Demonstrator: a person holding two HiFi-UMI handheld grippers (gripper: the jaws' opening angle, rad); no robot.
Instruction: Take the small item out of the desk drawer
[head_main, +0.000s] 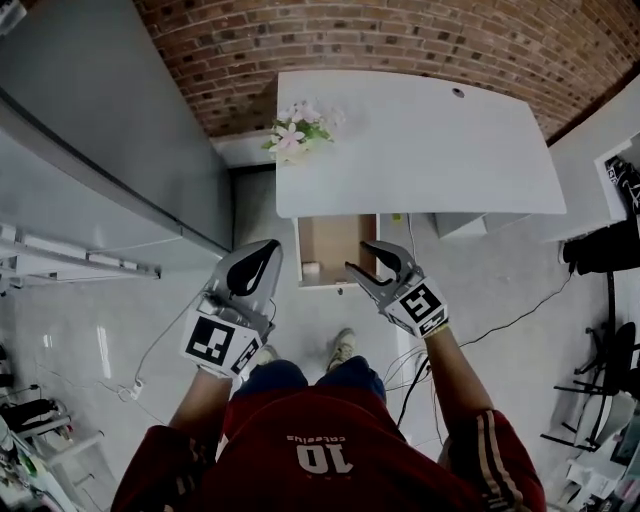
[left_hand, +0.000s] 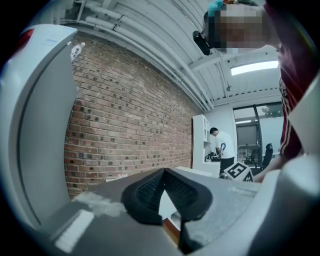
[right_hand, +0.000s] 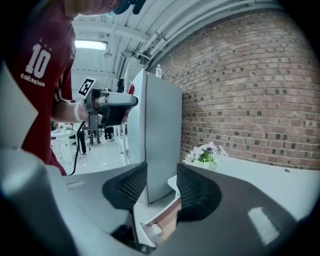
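— What's nearest, at the bottom of the head view?
— The person's red shirt (head_main: 300, 440), with both forearms reaching out from it over the pale floor.
— And on the left?
— The left gripper (head_main: 268, 250) is held in the air left of the drawer, near it but apart from it. Its jaws are pressed together at the tips with nothing between them, as its own view shows (left_hand: 164, 171).
— Where is the small item?
— The small item (head_main: 311, 269) is a little white piece. It lies inside the open drawer (head_main: 340, 238), in the front left corner against the wood. The drawer is pulled out from under the white desk (head_main: 430, 150), which has flowers (head_main: 295, 130) at its left end.
— And the right side?
— The right gripper (head_main: 358, 256) hangs over the drawer's front right corner – jaws spread wide and empty. Its own view looks between them (right_hand: 162, 172) and down at the item (right_hand: 156, 229).
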